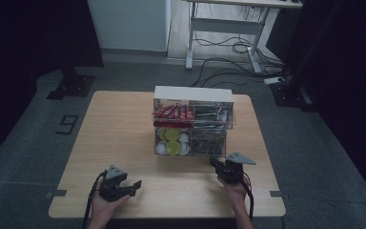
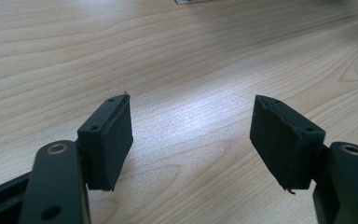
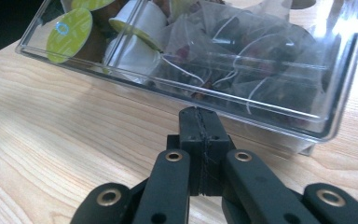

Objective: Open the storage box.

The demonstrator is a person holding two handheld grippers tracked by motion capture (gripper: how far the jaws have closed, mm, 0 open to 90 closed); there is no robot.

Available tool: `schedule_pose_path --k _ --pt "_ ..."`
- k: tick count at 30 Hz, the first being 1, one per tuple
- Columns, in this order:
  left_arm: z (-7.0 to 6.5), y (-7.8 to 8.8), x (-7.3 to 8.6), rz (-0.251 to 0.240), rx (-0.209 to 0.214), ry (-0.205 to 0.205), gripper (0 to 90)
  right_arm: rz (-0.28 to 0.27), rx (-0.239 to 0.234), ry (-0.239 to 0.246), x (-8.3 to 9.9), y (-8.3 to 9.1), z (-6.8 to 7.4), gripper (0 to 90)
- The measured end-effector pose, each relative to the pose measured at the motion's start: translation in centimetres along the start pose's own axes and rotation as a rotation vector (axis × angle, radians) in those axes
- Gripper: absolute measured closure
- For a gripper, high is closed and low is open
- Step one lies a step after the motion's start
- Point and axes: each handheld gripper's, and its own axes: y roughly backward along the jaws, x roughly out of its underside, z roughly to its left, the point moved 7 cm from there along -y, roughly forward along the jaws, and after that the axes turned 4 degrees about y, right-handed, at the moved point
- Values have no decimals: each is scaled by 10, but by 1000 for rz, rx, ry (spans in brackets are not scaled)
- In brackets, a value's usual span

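Observation:
A clear plastic organizer (image 1: 193,125) stands in the middle of the wooden table (image 1: 119,129). Red sachets (image 1: 172,112) fill its upper left tier, green and white pods (image 1: 171,141) the lower left. Dark tea bags (image 3: 242,60) lie in the lower right bin, and pods (image 3: 70,28) show beside them. My right gripper (image 1: 215,163) rests just in front of that bin, shut with its pads pressed together (image 3: 199,122) and nothing between them. At the front left, my left gripper (image 1: 134,186) lies on the table, open, with bare wood between its pads (image 2: 191,135).
The table's front edge runs just behind both hands. Beyond the table stand a white desk frame (image 1: 224,28) and loose cables (image 1: 228,62) on the grey floor. Dark stands flank the table on both sides.

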Motion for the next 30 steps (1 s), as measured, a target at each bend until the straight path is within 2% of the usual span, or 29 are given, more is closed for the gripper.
schedule_pose_path --k 6,11,21,30 --pt "0 0 0 2 0 -1 299 -2 -7 -10 0 1 -1 891" --pt "0 0 0 1 0 -1 299 14 -14 1 3 -2 1 891" --pt "0 0 0 0 -1 -1 299 12 1 -7 2 0 -3 891" --pt "0 0 0 -1 -1 -1 299 -42 9 -12 -8 9 -4 891"
